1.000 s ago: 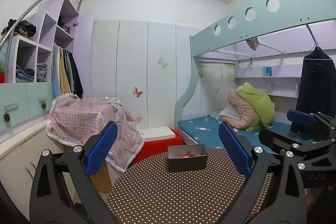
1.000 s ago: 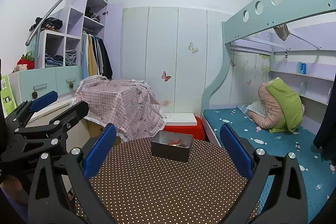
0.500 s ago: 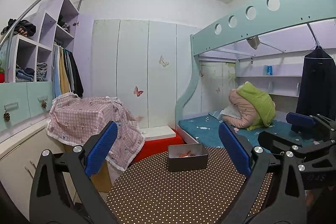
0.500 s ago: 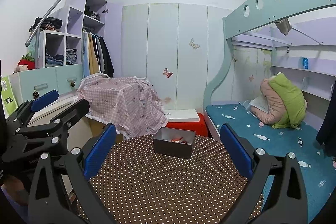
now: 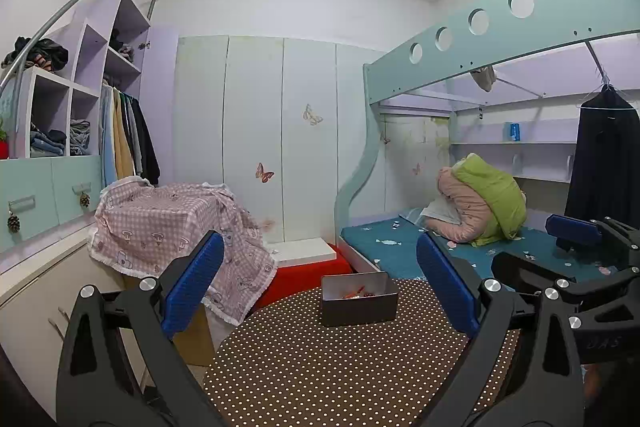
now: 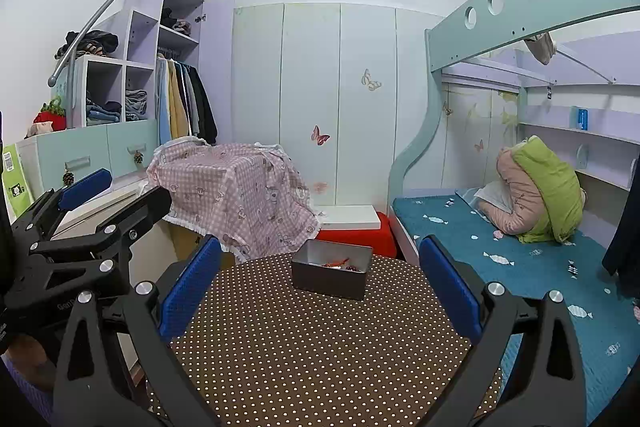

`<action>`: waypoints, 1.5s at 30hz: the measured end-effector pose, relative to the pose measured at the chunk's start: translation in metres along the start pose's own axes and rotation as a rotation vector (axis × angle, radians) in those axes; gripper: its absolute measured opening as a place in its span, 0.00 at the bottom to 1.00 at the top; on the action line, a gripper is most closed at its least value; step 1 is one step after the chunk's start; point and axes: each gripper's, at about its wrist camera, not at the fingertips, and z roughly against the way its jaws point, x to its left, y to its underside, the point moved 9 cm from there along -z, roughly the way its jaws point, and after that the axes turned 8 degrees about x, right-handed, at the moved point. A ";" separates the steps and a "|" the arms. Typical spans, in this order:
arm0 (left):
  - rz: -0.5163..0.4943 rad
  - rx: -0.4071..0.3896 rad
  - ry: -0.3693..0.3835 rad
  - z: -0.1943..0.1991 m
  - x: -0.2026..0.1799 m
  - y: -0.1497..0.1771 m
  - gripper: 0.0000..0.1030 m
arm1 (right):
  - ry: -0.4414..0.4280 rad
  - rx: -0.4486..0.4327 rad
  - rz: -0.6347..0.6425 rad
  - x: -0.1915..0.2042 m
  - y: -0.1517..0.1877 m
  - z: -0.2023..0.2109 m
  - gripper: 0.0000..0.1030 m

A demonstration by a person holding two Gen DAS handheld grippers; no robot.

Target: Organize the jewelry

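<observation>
Jewelry box on dotted table

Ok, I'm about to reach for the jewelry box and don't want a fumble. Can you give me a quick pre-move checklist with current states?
1. Left tongs open, nothing held: ok.
2. Right tongs open, nothing held: ok.
3. Grey box upright on dotted table: ok.
4. Path to box free of clutter: ok.
5. Jewelry in box: ok; piece types: cannot tell.
6. Box away from far table edge: not ok.
</observation>
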 end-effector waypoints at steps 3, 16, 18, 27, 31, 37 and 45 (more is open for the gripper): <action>-0.007 -0.004 -0.008 0.001 -0.001 0.001 0.94 | 0.008 0.004 0.008 0.001 0.001 -0.001 0.93; -0.001 -0.001 -0.005 0.002 -0.003 0.003 0.94 | 0.005 0.006 0.004 -0.001 0.001 -0.002 0.93; -0.001 -0.001 -0.006 0.003 -0.003 0.003 0.94 | 0.003 0.008 0.002 -0.001 0.002 -0.002 0.93; -0.003 -0.005 -0.013 0.004 -0.003 0.004 0.94 | 0.002 0.010 0.001 -0.002 0.002 -0.003 0.93; -0.003 -0.004 -0.013 0.004 -0.003 0.004 0.94 | 0.001 0.011 0.000 -0.002 0.002 -0.003 0.93; -0.001 -0.003 -0.012 0.005 -0.003 0.004 0.94 | -0.011 0.016 -0.009 -0.001 0.004 -0.005 0.93; 0.003 0.000 -0.011 0.005 -0.003 0.005 0.94 | -0.016 0.023 -0.017 -0.001 0.007 -0.006 0.93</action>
